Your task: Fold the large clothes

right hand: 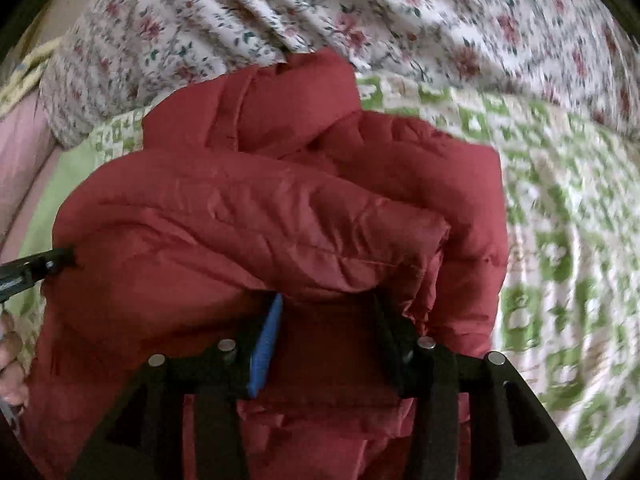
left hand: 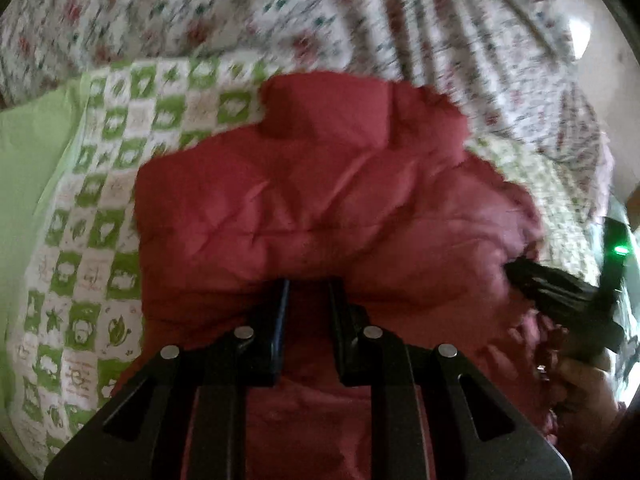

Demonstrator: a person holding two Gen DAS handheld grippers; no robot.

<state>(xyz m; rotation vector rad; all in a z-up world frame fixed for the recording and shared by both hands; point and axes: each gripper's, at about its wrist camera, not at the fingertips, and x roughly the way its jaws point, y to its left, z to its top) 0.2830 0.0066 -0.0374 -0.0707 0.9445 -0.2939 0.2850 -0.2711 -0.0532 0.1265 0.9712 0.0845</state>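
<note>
Lying bunched and puffy on the bed point(left hand: 24, 184), across the green-and-white checked sheet point(left hand: 96, 208): a red quilted jacket point(left hand: 320, 200), with the floral quilt point(left hand: 200, 12) heaped behind it toward the far edge of the bed. Gripping the near edge of the jacket with the left gripper point(left hand: 308, 284), fingers drawn close together and red fabric bulging over the tips and filling the narrow gap between them. Holding the jacket likewise with the right gripper point(right hand: 326, 300), fingers set somewhat wider, a thick rolled fold of the jacket point(right hand: 260, 216) sitting over the tips and fabric filling the space between; a blue pad point(right hand: 264, 352) showing on the inner face of one finger. Showing in the left wrist view, at the right side of the jacket, the right gripper point(left hand: 516, 274) with its tips pressed into the fabric, a green light point(left hand: 620, 249) glowing on its body and the hand point(left hand: 580, 380) below it. Showing in the right wrist view, at the left side of the jacket, the left gripper point(right hand: 68, 258) touching the fabric. Blurring over much of the quilt and sheet in both views.
</note>
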